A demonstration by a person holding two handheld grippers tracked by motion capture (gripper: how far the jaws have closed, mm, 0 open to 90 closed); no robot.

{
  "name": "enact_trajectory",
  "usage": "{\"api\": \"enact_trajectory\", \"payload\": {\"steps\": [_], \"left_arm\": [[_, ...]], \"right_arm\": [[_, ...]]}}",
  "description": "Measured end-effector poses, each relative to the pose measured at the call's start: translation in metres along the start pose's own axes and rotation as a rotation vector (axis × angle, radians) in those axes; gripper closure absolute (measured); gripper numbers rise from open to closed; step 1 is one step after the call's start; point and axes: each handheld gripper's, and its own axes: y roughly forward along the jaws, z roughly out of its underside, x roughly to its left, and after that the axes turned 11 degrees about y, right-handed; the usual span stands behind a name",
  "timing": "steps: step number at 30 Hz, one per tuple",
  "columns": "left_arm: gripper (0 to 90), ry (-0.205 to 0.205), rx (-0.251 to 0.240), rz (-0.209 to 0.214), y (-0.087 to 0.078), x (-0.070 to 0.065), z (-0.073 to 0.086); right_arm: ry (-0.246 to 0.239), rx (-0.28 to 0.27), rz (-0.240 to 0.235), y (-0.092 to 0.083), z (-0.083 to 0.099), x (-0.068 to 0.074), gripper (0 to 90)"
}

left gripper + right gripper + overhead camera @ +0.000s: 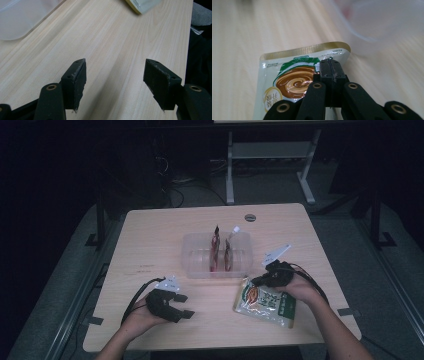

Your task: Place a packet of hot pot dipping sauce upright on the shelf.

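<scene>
Holding: your right gripper (331, 62) is pinching the snack packet (265, 301) shut-jawed.
Left gripper (115, 87): gaping wide, empty.
Packet: lying on the bench (150, 245), at 5 o'clock from the clear tray (195, 260).

One snack pouch (265, 302), one clear container (197, 255), two red packets (216, 245) inside.

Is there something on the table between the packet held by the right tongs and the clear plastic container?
Nothing visible stands between them. The right tongs are shut on the packet, and only bare table separates it from the near wall of the clear plastic container. Two red packets already stand inside, in its middle part.
</scene>
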Motion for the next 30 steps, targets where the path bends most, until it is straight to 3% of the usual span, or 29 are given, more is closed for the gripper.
{"api": "enact_trajectory", "payload": {"steps": [12,17,19,22,25,27,30], "left_arm": [[34.6,0.012,-0.002,0.003,0.001,-0.001,-0.001],[34.6,0.011,-0.001,0.001,-0.001,-0.001,0.0],[34.6,0.007,-0.005,-0.001,-0.002,-0.001,0.001],[34.6,0.008,-0.003,-0.002,-0.002,-0.001,0.001],[34.5,0.017,-0.01,0.0,-0.001,-0.001,0.0],[34.5,0.029,-0.011,0.003,0.0,-0.002,-0.001],[34.3,0.039,-0.025,0.011,0.005,-0.004,-0.007]], "right_arm": [[-0.225,0.043,-0.156,0.058,-0.041,0.065,90.0],[-0.278,0.045,-0.2,0.077,-0.055,0.084,90.0],[-0.292,0.066,-0.192,0.081,-0.057,0.088,90.0],[-0.275,0.051,-0.176,0.077,-0.058,0.089,86.6],[-0.225,0.0,-0.171,0.059,-0.055,0.084,74.4],[-0.208,-0.032,-0.135,0.046,-0.052,0.081,68.4],[-0.145,-0.058,-0.102,0.024,-0.041,0.076,57.9]]}}
